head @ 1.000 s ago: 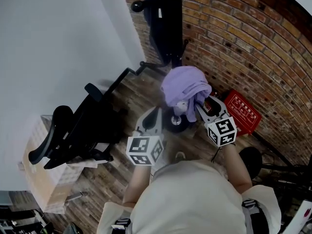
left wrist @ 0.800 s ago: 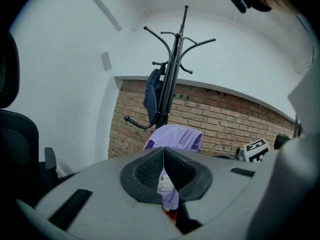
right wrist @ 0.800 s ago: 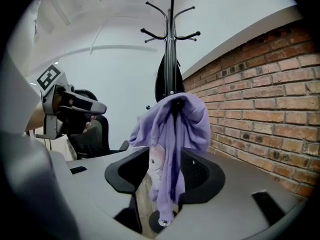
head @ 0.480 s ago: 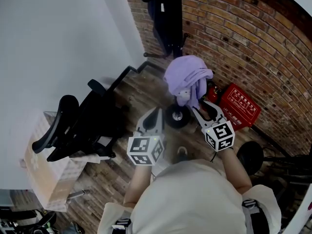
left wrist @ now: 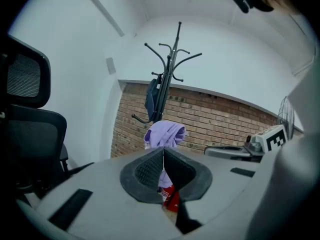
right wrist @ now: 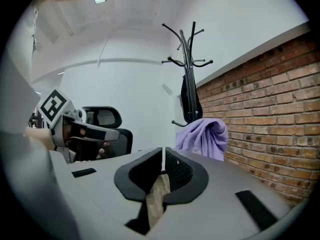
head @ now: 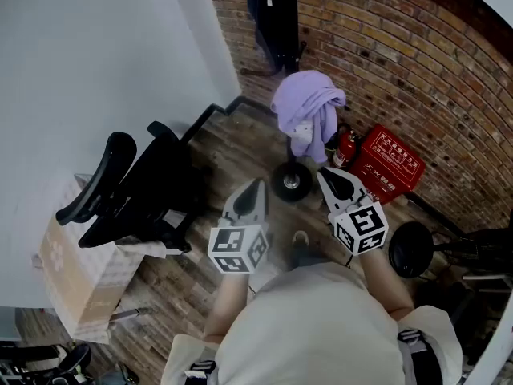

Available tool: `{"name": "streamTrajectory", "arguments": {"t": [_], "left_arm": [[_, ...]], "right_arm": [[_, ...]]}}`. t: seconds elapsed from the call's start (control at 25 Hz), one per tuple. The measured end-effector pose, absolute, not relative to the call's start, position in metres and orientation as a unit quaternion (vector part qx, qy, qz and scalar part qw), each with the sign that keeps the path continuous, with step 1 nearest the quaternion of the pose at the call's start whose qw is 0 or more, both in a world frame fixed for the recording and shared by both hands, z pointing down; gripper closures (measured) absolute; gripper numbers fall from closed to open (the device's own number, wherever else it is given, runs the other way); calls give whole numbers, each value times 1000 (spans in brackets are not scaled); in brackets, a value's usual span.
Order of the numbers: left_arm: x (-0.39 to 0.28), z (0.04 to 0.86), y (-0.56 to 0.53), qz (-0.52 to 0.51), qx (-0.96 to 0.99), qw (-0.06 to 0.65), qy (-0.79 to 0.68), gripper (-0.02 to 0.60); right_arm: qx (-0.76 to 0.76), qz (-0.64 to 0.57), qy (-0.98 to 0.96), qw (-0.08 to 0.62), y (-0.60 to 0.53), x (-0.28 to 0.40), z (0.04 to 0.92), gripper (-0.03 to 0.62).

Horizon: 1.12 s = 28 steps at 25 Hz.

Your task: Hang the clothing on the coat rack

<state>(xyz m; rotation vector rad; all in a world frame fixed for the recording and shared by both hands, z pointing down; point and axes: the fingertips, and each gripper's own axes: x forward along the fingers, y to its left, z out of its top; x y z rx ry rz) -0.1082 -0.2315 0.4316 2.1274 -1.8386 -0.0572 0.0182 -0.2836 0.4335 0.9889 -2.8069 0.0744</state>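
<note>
A lilac garment [head: 309, 107] hangs bunched on a low hook of the black coat rack [left wrist: 170, 69], above its round base [head: 290, 181]. It also shows in the left gripper view [left wrist: 165, 134] and the right gripper view [right wrist: 202, 136]. A dark coat [head: 272, 14] hangs on the far side of the rack. My right gripper [head: 325, 172] is just in front of the garment and apart from it; its jaws are closing and all but together, with nothing between them. My left gripper [head: 258, 184] is beside it, shut and empty.
A black office chair [head: 136, 191] stands at the left by the white wall, with a cardboard box [head: 68, 271] behind it. A red box [head: 389, 167] and a fire extinguisher [head: 346, 147] sit against the brick wall. A black round stand [head: 410, 249] is at the right.
My right gripper has drawn back from the lilac garment and its jaws have come together. The garment stays on the rack. The left gripper has barely moved.
</note>
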Motion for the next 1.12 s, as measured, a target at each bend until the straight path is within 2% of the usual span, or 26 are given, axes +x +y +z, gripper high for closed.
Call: {"name": "streamTrajectory", "arguments": {"t": [0.6, 1.12], "left_arm": [[-75, 442, -123, -22, 746, 169, -644, 577], [-65, 444, -90, -24, 742, 169, -649, 577]], "right_arm": [[310, -1, -950, 46, -163, 30, 402, 590], [310, -8, -950, 40, -132, 43, 397, 592]]}}
